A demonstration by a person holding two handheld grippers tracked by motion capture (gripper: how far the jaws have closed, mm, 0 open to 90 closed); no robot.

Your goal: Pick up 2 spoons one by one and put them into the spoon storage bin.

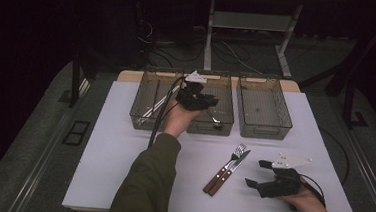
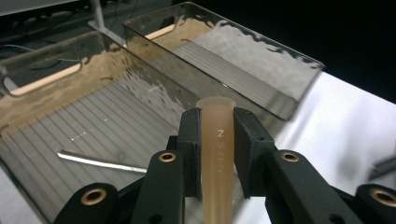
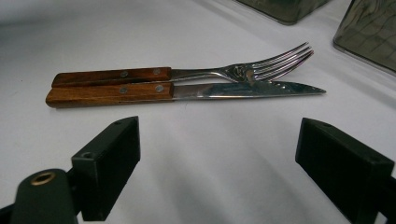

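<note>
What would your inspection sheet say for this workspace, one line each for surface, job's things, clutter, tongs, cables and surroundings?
Surface: white rectangular tabletop.
Job's things: three smoky translucent plastic bins along the far edge; wooden-handled steel fork and wooden-handled steel knife lying side by side, touching.
Clutter: thin metal rod in a bin.
Tongs: left tongs shut on a tan plastic handle above the bins; right tongs open, facing the cutlery.
Cables: black cable trailing from the left tongs.
Surroundings: dark floor, white table legs.

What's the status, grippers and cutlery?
Left gripper shut on a tan handle, held over the middle bin. Right gripper open on the table, facing the fork and knife. Nothing between.
</note>
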